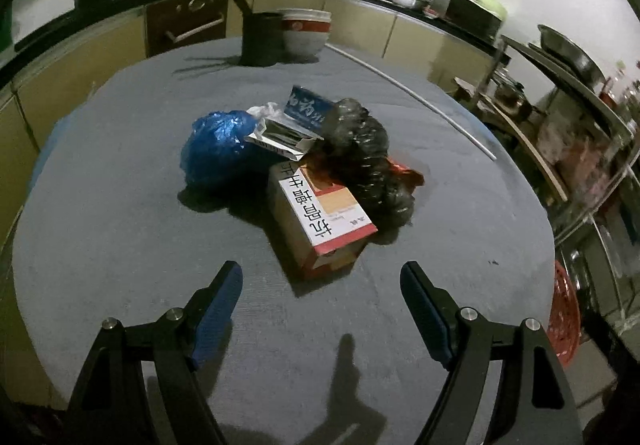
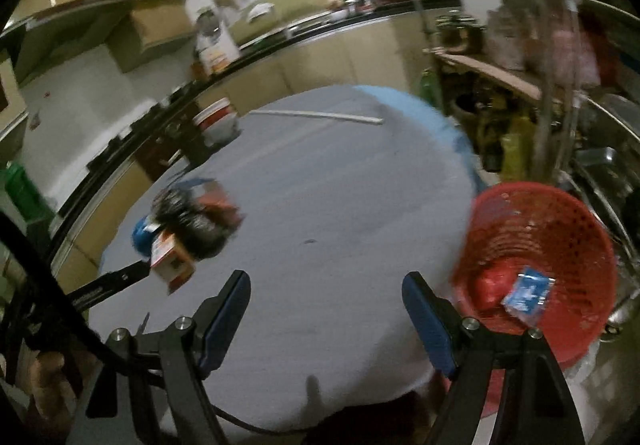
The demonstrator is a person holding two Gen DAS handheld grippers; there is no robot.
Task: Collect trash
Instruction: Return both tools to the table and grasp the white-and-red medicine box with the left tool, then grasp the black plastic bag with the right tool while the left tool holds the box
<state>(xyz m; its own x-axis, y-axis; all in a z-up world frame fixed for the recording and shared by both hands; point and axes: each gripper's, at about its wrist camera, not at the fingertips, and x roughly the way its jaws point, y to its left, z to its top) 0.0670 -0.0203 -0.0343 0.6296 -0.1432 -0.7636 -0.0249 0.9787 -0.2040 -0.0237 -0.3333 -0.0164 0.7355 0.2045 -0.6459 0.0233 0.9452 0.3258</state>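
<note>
**Trash run: a couple of bits binned, most of the pile left**

Judging from what sits where, the job looks only partly done. The red perforated plastic basket (image 2: 560, 245) at the right edge of the right wrist view already has a small blue packet (image 2: 528, 291) and something red and crumpled (image 2: 490, 285) in it. The rest is heaped mid-frame in the left wrist view on the round table with the grey cloth (image 1: 120, 225): a crumpled blue plastic bag (image 1: 216, 149), an orange and white cardboard box with printed characters (image 1: 320, 213), a scrunched dark plastic bag (image 1: 364, 149), a torn-open silver-lined carton (image 1: 280, 137) and a blue printed box (image 1: 308, 109) behind it.

The left gripper (image 1: 322, 277) is spread wide with nothing between its fingers, pointing at the cardboard box just ahead. The right gripper (image 2: 326, 285) is also spread wide and empty, over bare cloth.

Only the right wrist view shows what's inside the basket; the left one catches just its rim at lower right. The left view shows the pile sharply, while in the right it's a blurred clump at middle left.
</note>
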